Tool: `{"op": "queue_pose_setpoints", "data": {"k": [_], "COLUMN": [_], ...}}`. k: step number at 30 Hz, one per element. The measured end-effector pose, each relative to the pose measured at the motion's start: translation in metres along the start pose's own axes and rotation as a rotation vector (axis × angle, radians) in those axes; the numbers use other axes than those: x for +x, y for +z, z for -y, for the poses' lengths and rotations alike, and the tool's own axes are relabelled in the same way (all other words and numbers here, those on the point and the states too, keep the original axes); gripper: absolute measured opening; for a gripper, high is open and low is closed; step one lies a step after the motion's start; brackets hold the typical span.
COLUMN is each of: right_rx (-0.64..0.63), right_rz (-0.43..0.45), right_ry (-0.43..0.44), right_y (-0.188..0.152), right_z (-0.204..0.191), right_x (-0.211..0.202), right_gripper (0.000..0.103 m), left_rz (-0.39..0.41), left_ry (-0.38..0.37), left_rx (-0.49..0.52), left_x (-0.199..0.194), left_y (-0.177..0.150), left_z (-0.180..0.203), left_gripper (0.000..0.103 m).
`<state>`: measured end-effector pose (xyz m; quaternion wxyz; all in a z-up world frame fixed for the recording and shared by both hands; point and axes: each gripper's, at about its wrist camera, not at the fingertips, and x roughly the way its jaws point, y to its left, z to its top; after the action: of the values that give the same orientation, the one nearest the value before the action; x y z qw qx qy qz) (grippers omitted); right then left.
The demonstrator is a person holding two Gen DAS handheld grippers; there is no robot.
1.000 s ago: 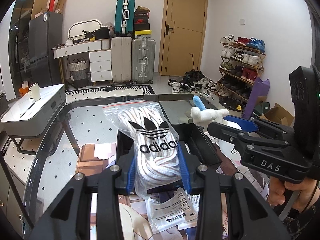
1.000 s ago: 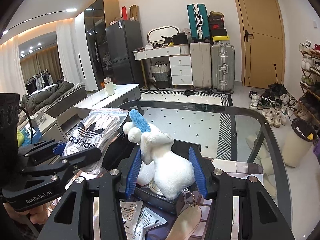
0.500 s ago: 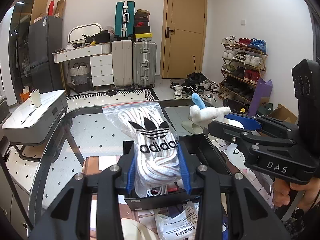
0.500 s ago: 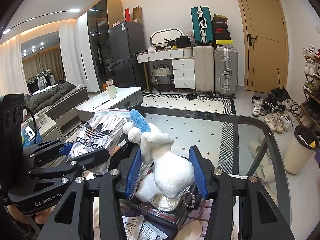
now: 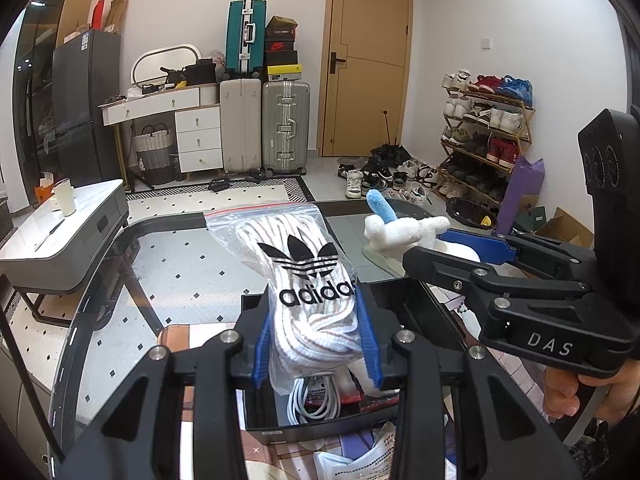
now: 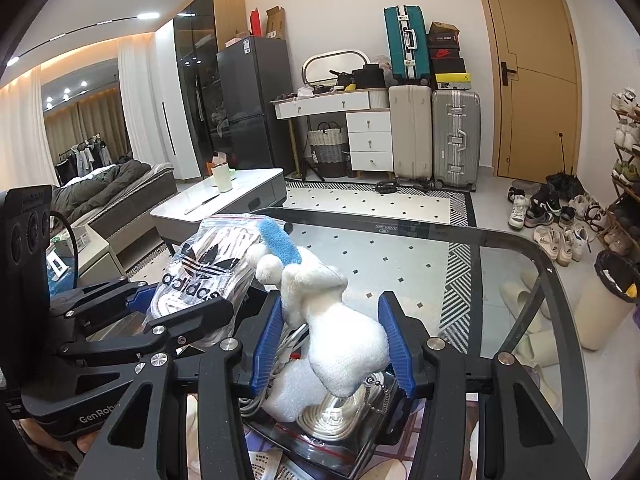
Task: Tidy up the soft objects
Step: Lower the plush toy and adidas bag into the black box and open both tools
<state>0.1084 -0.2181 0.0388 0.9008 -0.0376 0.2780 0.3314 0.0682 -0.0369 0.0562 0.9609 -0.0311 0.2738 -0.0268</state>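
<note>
Nearest me, the left gripper (image 5: 316,344) is clamped on the bag (image 5: 304,276) of white laces, which stands with its long axis pointing up and away from the fingers, its bottom hanging directly over the black box (image 5: 416,296) on the glass table (image 6: 500,280). Just beside it the right gripper (image 6: 334,346) is closed around the plush (image 6: 336,328), blue ear uppermost, above the same box. The likely drop for both looks to be straight down.

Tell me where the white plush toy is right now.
The white plush toy is clamped in the right gripper, held over the black box, just right of the adidas bag in the left gripper.
</note>
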Motion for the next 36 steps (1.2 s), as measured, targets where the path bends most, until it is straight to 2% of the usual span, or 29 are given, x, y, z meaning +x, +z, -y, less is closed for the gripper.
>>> {"op": "queue_pose_setpoints", "data": {"k": [12, 26, 29, 34, 36], "right_rx": [0.001, 0.034, 0.045, 0.05, 0.054], "right_rz": [-0.034, -0.107, -0.114, -0.111, -0.107], "right_ry": [-0.006, 0.021, 0.031, 0.038, 0.042], "right_y": [-0.006, -0.019, -0.019, -0.018, -0.019], "right_z": [0.005, 0.018, 0.021, 0.023, 0.023], "right_x": [0.021, 0.051, 0.052, 0.052, 0.05], "right_gripper": [0.049, 0.049, 0.052, 0.052, 0.055], "left_rz": [-0.024, -0.102, -0.106, -0.073, -0.068], "left_ry": [-0.023, -0.041, -0.04, -0.016, -0.014], "left_rx": [0.007, -0.02, -0.019, 0.008, 0.011], "left_x": [0.024, 0.04, 0.038, 0.027, 0.025], "left_y": [-0.007, -0.017, -0.016, -0.015, -0.016], "left_z": [-0.003, -0.006, -0.005, -0.005, -0.007], "left_gripper": [0.035, 0.036, 0.041, 0.058, 0.059]}}
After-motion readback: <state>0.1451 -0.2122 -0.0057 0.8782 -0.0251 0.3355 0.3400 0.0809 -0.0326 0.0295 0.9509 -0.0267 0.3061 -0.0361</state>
